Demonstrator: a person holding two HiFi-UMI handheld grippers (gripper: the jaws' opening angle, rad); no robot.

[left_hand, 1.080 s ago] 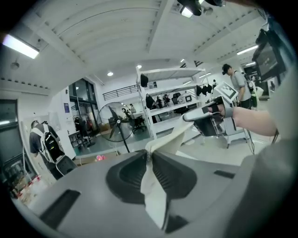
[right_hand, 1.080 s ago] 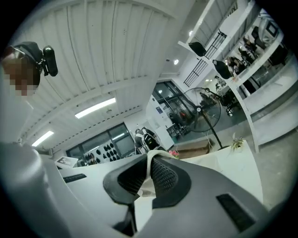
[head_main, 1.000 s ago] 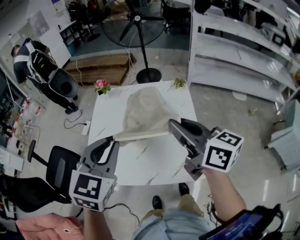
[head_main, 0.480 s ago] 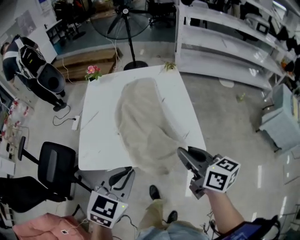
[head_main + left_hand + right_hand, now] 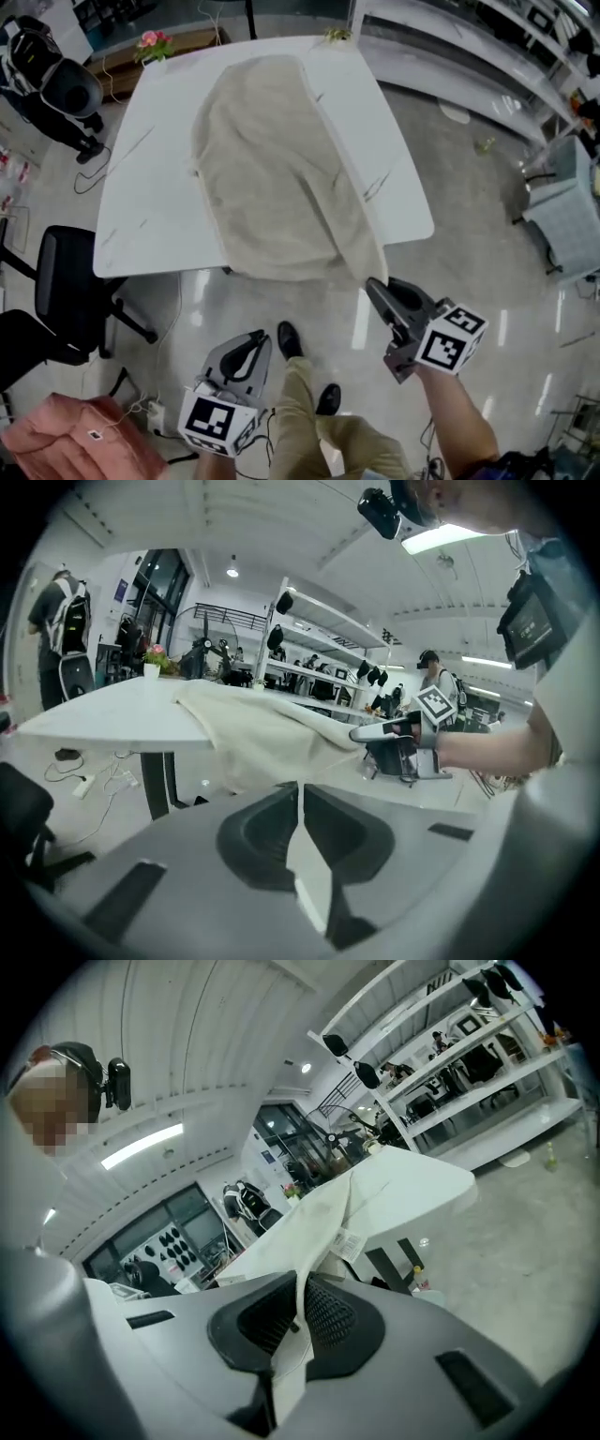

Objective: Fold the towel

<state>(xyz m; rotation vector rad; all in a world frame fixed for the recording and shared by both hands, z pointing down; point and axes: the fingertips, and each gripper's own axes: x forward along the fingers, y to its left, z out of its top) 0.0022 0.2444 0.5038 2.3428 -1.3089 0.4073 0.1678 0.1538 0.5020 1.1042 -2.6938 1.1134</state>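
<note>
Right tongs (image 5: pixel 373 284) are clamping the towel (image 5: pixel 272 159) corner hanging off the surface (image 5: pixel 150 187). Left tongs (image 5: pixel 260 339) are just sitting shut, off the towel.

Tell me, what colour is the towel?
The towel is plain pale beige; the head view shows it best.
</note>
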